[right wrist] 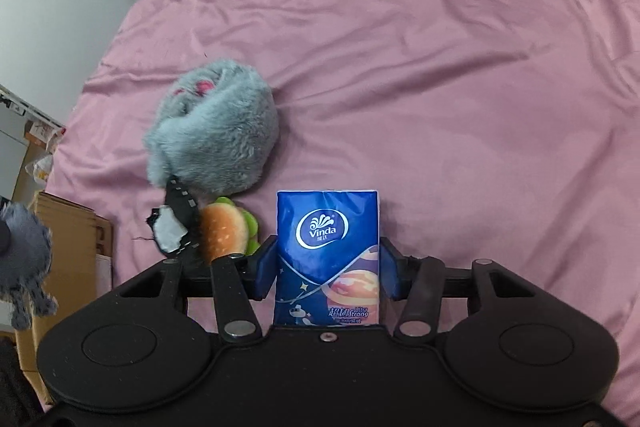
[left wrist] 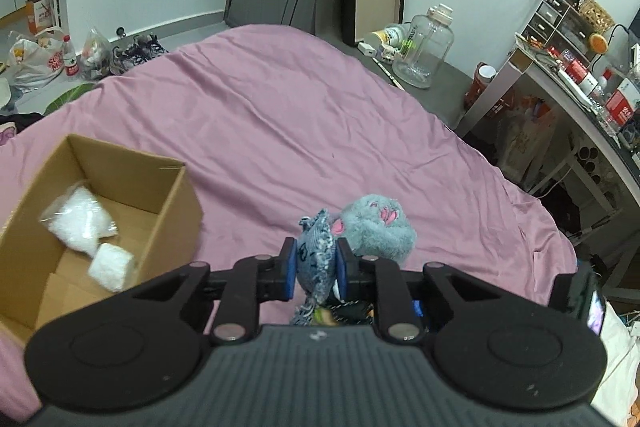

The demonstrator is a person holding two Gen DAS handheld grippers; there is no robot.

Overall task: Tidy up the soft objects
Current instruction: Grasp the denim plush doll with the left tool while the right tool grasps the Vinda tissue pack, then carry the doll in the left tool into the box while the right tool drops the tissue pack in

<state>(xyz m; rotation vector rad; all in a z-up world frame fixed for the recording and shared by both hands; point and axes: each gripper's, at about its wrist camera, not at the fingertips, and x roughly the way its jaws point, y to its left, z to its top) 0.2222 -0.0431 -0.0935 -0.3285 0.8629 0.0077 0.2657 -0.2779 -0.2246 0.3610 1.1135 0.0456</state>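
Cardboard box (left wrist: 100, 211): lower left of the left wrist view, open top, on the pink bedsheet (left wrist: 280, 99); a clear bag of white stuff (left wrist: 78, 221) and a white roll (left wrist: 110, 266) lie inside.
Left gripper (left wrist: 316, 263): bottom centre of its own view, jaws drawn narrow and pressed on a blue denim soft toy (left wrist: 316, 251), which hangs between the blue pads with frayed ends trailing below.
Grey furry plush (left wrist: 374, 227): just right of the denim toy in the left wrist view, lying on the sheet; in the right wrist view it sits left of centre.
Black-and-white soft piece (right wrist: 174, 227): lower left of the right wrist view, just beside the burger plush (right wrist: 224, 233), both below the furry plush.
Right gripper (right wrist: 327, 267): bottom centre of its view, jaws part open, one on each side of a blue tissue pack (right wrist: 327, 251); both pads appear to touch the pack's sides.
Tissue pack: upright in frame, Vinda logo facing the camera.
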